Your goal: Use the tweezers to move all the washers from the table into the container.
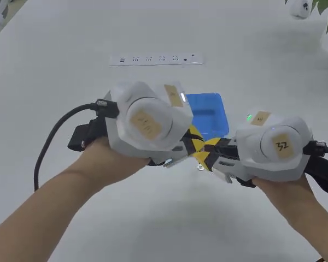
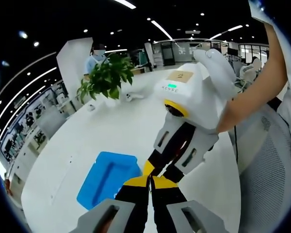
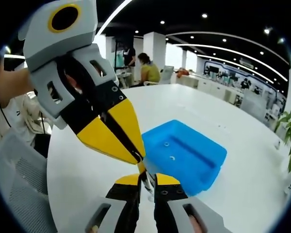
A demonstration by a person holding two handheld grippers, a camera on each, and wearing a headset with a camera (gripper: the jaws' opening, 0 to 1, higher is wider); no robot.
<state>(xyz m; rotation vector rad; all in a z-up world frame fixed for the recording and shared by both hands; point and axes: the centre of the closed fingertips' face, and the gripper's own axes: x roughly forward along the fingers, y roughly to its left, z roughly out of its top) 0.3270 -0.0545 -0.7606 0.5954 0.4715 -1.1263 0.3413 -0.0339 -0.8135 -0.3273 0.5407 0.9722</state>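
Both hands sit low and close in the head view, the left hand [image 1: 106,155] and right hand [image 1: 279,188] each wrapped around a white housing, with the yellow-and-black tips meeting nose to nose between them. The left tool [image 2: 149,181] has its jaws clenched together, and I cannot make out anything between them. The right tool [image 3: 146,180] is closed on a thin strip of bright metal that looks like the tweezers [image 3: 148,187]; their working end is too small to follow.

Just beyond the touching tips lies the blue container [image 3: 184,155], shallow and open-topped. Two washers [image 3: 166,143] rest on its floor, apart from each other and away from its walls.

The white tabletop [image 1: 169,218] stretches bare on every side of the container. A power strip [image 1: 156,59] lies well behind it. A black cable [image 1: 52,139] curves away from the left tool toward the person's left. A leafy plant [image 2: 106,77] stands near the far rim. In the left gripper view, a mesh chair [image 2: 266,160] sits beside the tabletop's curved near edge.
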